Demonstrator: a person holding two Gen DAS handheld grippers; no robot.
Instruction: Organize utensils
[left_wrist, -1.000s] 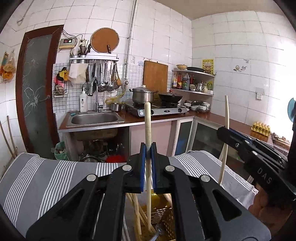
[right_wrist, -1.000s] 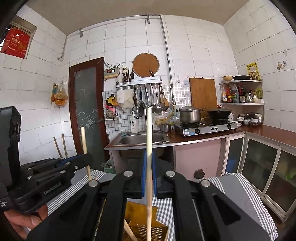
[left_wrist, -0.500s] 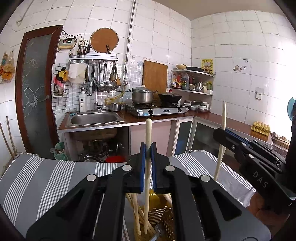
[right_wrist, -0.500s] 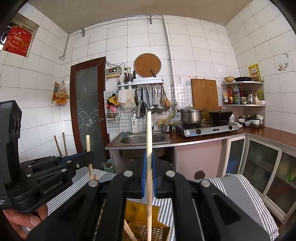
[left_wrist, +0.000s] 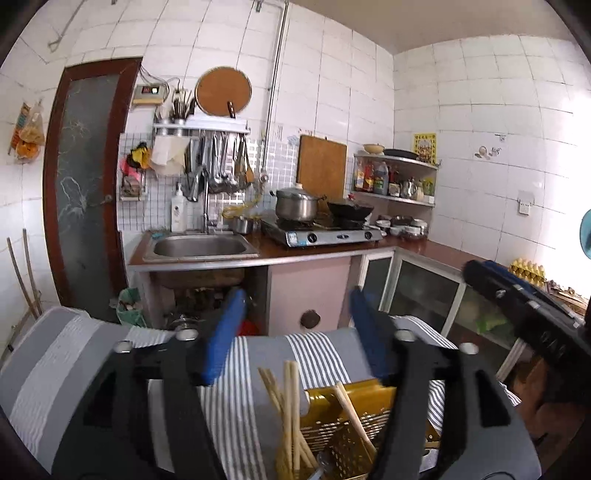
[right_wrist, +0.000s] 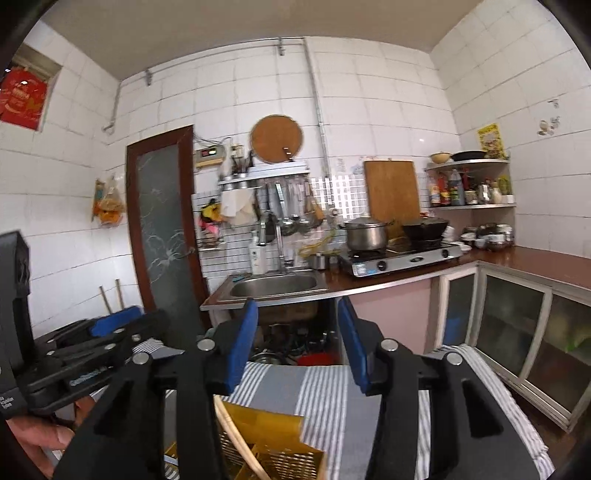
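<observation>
While the tiled kitchen wall and counter (left_wrist: 424, 251) fill the background, a grey cloth with white stripes (left_wrist: 266, 354) covers the near surface, and on it stands a yellow perforated utensil basket (left_wrist: 343, 424). Left gripper (left_wrist: 295, 332): its blue-padded jaws have just been opening and now stand well apart above the basket, nothing between them. Right gripper (right_wrist: 295, 339): its jaws have likewise just been opening and are spread wide, empty. Wooden chopsticks (left_wrist: 290, 406) stand upright to tilted inside the basket, their upper ends rising past its rim; one more pale stick (right_wrist: 236, 435) leans in the basket in the right wrist view. A hand (right_wrist: 33, 439) shows beneath the left gripper at the frame's lower left edge
</observation>
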